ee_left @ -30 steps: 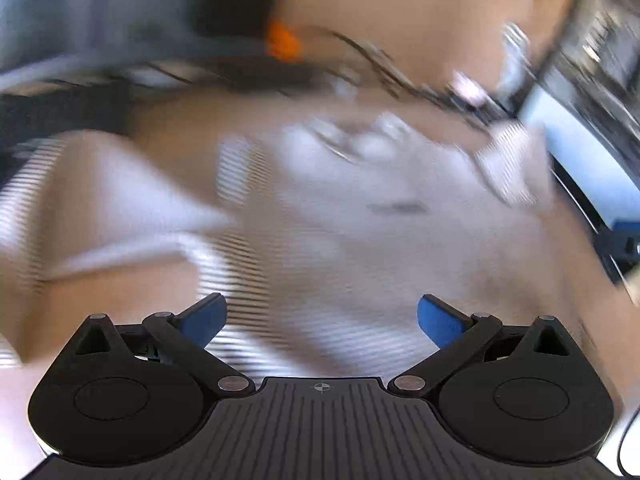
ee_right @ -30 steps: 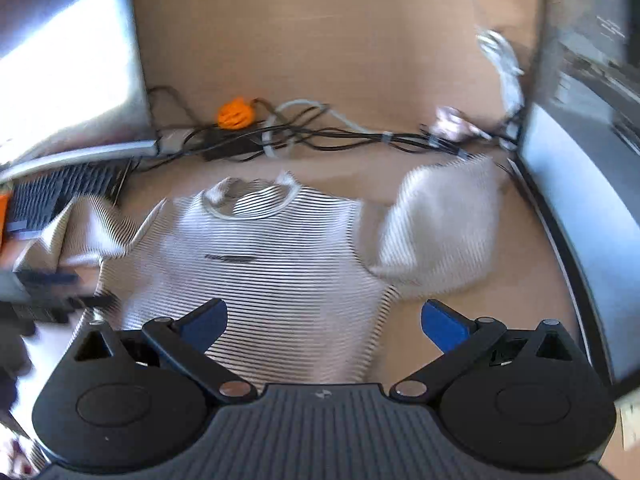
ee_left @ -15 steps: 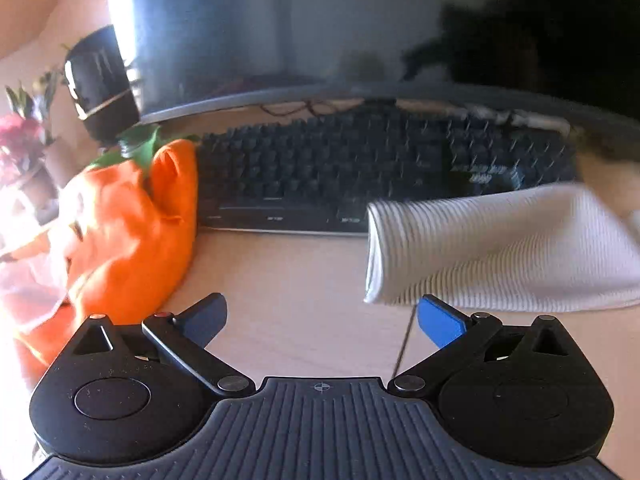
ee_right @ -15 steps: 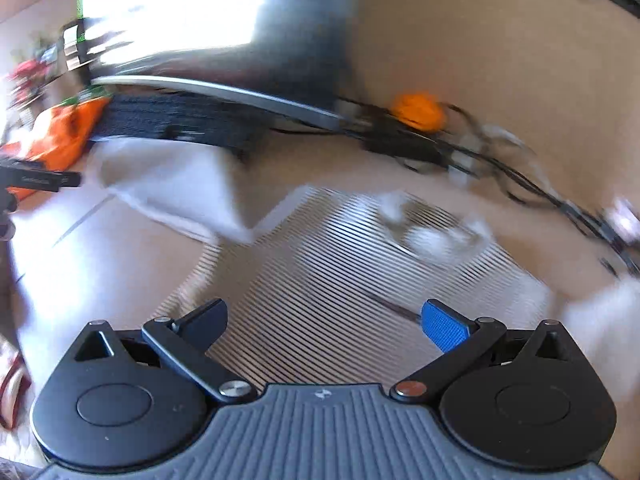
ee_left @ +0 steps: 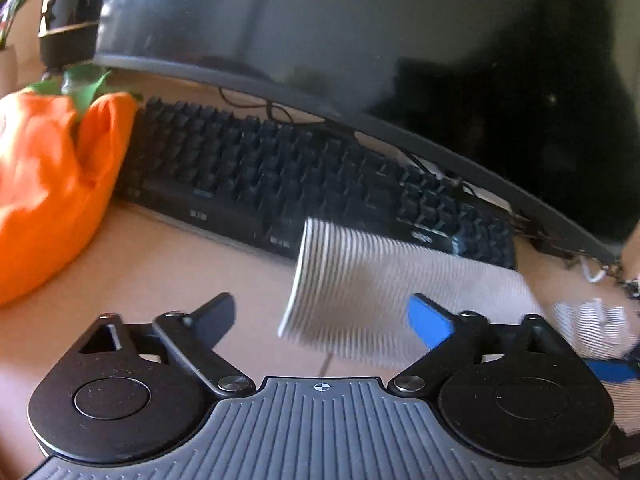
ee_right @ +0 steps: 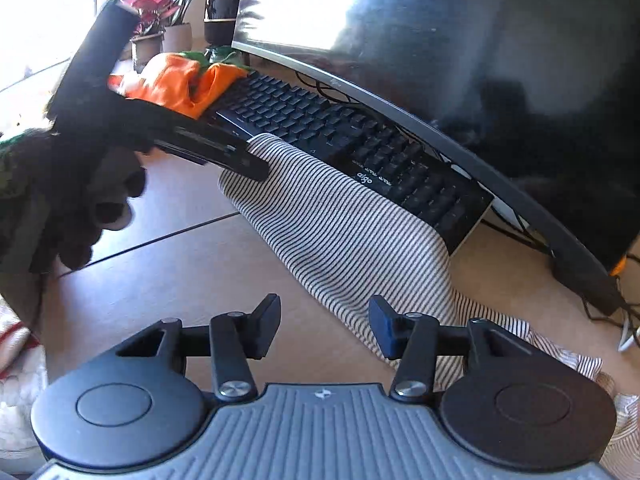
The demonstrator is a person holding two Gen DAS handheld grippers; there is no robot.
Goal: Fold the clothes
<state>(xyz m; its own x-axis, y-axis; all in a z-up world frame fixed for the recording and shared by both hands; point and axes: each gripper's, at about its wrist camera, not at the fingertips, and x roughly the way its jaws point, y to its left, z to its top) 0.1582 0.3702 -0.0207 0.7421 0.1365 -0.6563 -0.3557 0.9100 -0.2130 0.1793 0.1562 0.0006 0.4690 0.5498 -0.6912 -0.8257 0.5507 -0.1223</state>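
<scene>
Swung from the shirt's body to its striped sleeve, draped along the worktop's keyboard edge; left claw and right claw both closing, nothing pinched yet; sleeve fold next, probably.

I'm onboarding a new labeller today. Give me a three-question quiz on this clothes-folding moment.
1. True or false: the striped white knit sleeve lies partly on the black keyboard.
2. What sits at the keyboard's far end? A) orange plush pumpkin B) blue mug C) stack of books
3. Fill in: the right gripper grips ____ yet, its jaws closing.

Key: 1 true. 2 A. 3 nothing; the left gripper has the sleeve's cuff between its closing jaws.
</scene>
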